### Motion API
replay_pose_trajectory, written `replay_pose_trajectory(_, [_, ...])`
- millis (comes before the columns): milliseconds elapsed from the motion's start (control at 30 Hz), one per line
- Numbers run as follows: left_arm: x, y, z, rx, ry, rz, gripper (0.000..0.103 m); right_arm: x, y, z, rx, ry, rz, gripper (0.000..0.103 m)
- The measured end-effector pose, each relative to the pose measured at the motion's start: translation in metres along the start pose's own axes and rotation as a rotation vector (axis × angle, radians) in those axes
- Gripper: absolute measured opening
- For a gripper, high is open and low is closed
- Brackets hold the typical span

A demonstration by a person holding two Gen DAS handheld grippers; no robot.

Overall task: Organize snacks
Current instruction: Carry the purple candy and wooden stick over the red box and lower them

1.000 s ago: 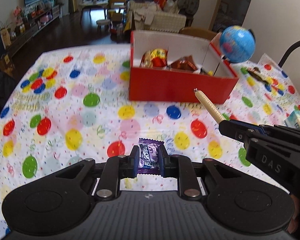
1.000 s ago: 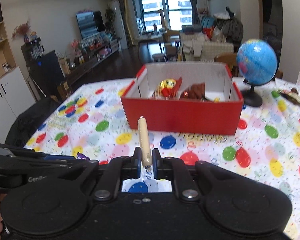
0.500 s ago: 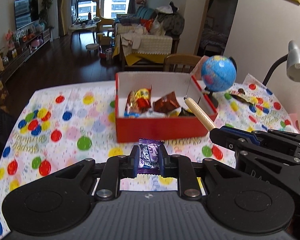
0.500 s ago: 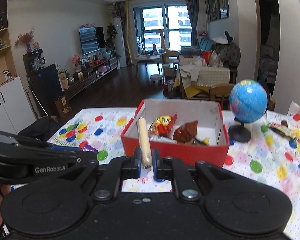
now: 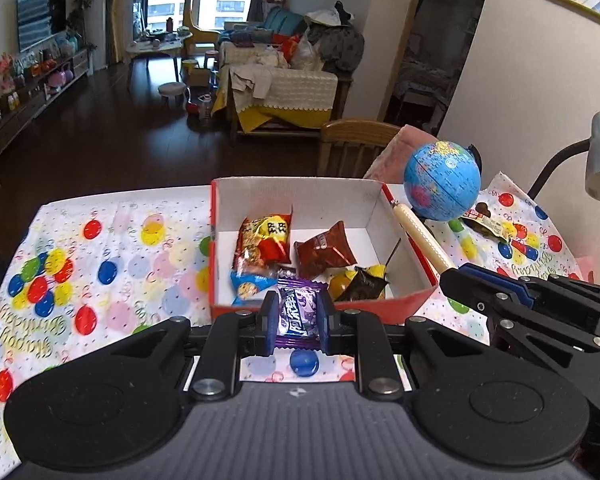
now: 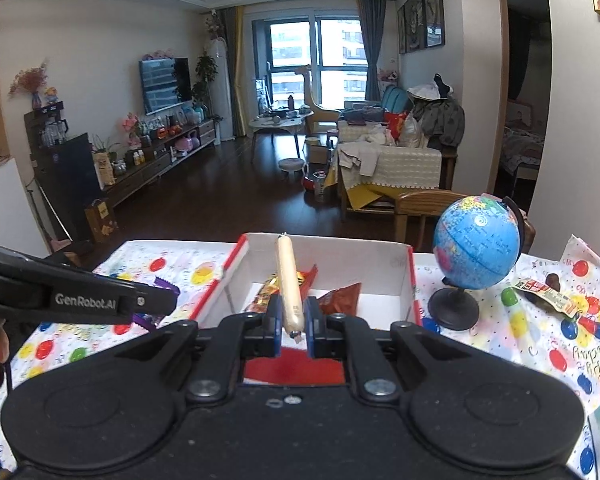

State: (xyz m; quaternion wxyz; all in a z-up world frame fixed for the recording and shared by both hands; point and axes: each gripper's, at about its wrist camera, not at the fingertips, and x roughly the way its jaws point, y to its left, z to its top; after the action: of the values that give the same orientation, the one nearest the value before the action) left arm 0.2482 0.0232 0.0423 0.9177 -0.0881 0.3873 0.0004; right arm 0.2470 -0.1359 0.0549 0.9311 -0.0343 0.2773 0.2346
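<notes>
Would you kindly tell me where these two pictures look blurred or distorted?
Left wrist view: fisheye bends the doorway; the purple candy wrapper stays sharp. Right wrist view: the red cardboard box blurs below the beige sausage stick.

Grippers: two, the left gripper (image 5: 298, 316) and the right gripper (image 6: 293, 318). Red box (image 5: 416, 308): one. Snack packets lying in the box: five visible, namely one red-and-yellow packet (image 5: 266, 236), one brown packet (image 5: 324, 252), one blue packet (image 5: 250, 286), one black packet (image 5: 364, 282), one yellow packet (image 5: 338, 286). Purple candy packet (image 5: 298, 312): one. Sausage stick (image 6: 288, 284): one. Loose wrapper on the cloth (image 6: 546, 290): one. Globe (image 6: 478, 246): one. Desk lamp (image 5: 598, 160): one. Balloon-print tablecloth (image 5: 112, 256): one. Wooden chair (image 5: 354, 142): one.
</notes>
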Motion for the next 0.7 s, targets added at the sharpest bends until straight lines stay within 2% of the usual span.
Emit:
replay_pose_trajectory(267, [0.061, 0.001, 0.026, -0.005, 0.051, 0.046, 0.019, 0.048, -0.028, 0.001, 0.011, 0.056, -0.044, 0.009])
replay_pose_trajectory(500, [0.119, 0.014, 0.031, -0.039, 0.123, 0.090, 0.019, 0.095, -0.048, -0.008, 0.022, 0.114, -0.057, 0.009])
replay_pose_trajectory(700, [0.162, 0.016, 0.030, -0.025, 0.175, 0.123, 0.019, 0.130, -0.057, -0.017, 0.030, 0.159, -0.063, 0.009])
